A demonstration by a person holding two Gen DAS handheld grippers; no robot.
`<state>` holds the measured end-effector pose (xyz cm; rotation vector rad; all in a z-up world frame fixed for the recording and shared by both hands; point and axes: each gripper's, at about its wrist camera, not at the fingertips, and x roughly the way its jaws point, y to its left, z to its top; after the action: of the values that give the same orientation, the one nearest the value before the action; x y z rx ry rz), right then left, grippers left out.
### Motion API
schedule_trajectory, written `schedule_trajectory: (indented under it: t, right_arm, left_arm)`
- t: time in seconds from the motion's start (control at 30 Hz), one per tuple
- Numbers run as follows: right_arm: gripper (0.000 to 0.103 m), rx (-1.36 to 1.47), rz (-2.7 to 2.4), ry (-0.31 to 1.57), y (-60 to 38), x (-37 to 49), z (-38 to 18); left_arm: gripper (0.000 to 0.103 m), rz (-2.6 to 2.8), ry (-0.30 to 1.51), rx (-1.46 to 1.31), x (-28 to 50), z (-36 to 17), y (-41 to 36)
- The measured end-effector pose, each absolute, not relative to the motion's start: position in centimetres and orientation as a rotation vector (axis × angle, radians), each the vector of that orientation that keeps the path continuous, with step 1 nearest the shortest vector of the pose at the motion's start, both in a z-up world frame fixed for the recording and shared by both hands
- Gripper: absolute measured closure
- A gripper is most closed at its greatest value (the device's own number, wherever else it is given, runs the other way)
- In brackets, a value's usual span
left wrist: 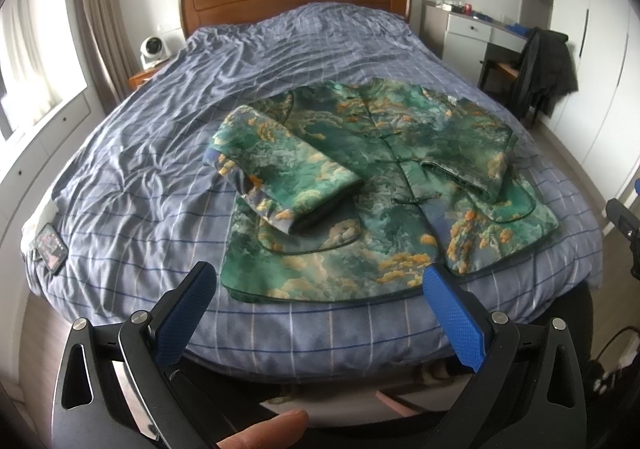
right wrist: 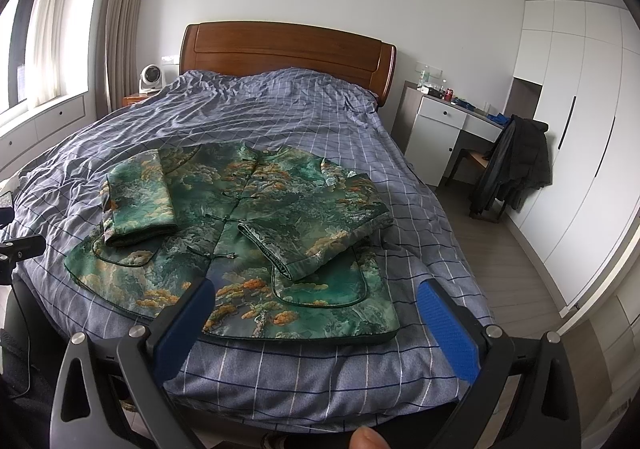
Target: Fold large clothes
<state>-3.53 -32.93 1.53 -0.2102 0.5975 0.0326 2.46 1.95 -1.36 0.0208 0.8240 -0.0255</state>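
Note:
A green jacket (left wrist: 384, 185) with an orange and white landscape print lies flat on the bed, front up, collar toward the headboard. Both sleeves are folded inward across its chest; the left sleeve (left wrist: 280, 173) and the right sleeve (right wrist: 316, 237) rest on top of the body. My left gripper (left wrist: 320, 281) hovers open just short of the jacket's hem, holding nothing. Seen from the right wrist, the jacket (right wrist: 248, 233) lies ahead, and my right gripper (right wrist: 316, 301) stands open above its hem, also with nothing in it.
The bed has a blue checked cover (left wrist: 160, 153) and a wooden headboard (right wrist: 288, 49). A phone (left wrist: 51, 247) lies near the bed's left edge. A small fan (left wrist: 154, 48) sits on a nightstand. A desk (right wrist: 444, 129) and a chair draped with a dark coat (right wrist: 516, 165) stand right.

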Motion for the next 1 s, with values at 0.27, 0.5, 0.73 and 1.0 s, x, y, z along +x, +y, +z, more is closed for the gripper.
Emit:
schedule_trajectory:
  t: [0.27, 0.5, 0.73, 1.0]
  right_arm:
    - [0.0, -0.21, 0.033, 0.597, -32.96, -3.54, 1.52]
    - [0.0, -0.21, 0.034, 0.598, -32.95, -3.51, 1.48]
    - [0.0, -0.21, 0.033, 0.596, -32.96, -3.54, 1.47]
    - [0.0, -0.208, 0.033, 0.594, -32.75, -3.49, 1.45]
  left_arm:
    - [0.0, -0.025, 0.826, 0.02, 2.5, -1.39, 1.95]
    - [0.001, -0.024, 0.824, 0.02, 2.53, -1.4, 2.06]
    - [0.0, -0.024, 0.826, 0.02, 2.5, -1.39, 1.93]
    - [0.0, -0.012, 0.832, 0.021, 2.89, -1.68, 2.52]
